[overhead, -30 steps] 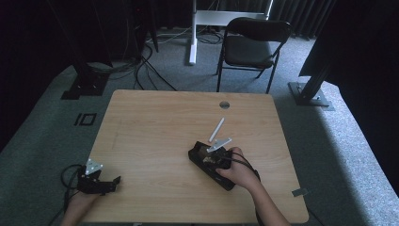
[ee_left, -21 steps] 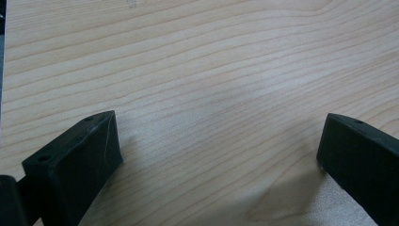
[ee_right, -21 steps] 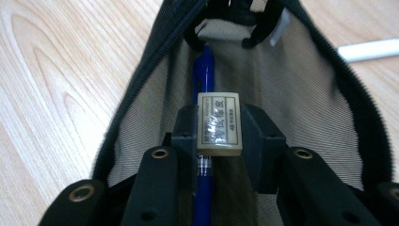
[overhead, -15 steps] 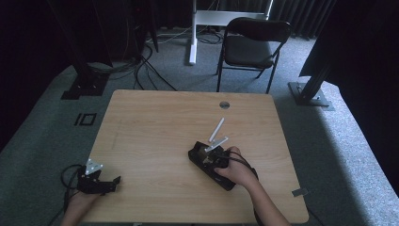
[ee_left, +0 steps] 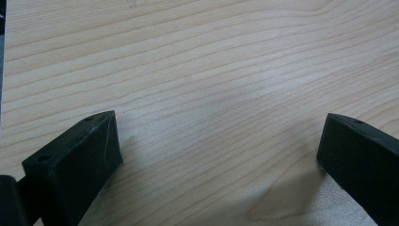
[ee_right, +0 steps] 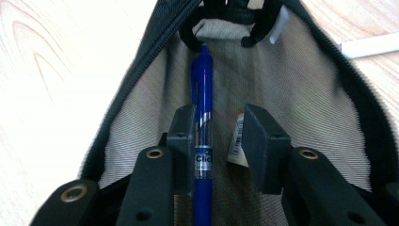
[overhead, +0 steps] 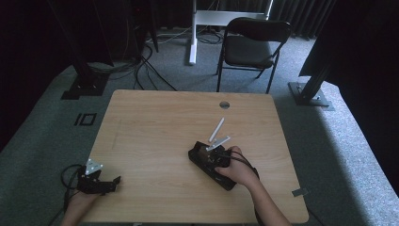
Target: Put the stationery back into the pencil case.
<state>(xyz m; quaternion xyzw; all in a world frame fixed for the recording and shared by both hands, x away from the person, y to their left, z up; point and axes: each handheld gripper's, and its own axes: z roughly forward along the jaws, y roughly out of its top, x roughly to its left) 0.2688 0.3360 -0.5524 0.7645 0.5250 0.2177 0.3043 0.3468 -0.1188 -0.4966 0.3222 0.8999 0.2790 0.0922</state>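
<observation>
Right, nearest me my left gripper [overhead: 101,181] rests at the near-left edge of the wooden surface [overhead: 155,127], its fingers [ee_left: 75,160] spread wide over bare wood with nothing between them. To the right, my right gripper [ee_right: 219,136] sits inside the open black pencil case [overhead: 209,162]. Its fingers have just been easing apart: the blue pen [ee_right: 203,99] lies against the left finger, a gap shows on the other side, so nothing is pinched. The pen lies in the pouch's beige lining, tip pointing away. Just beyond, two white sticks [overhead: 217,134] lie on the wood. Farther out the surface gives plenty of open room up to the far edge.
</observation>
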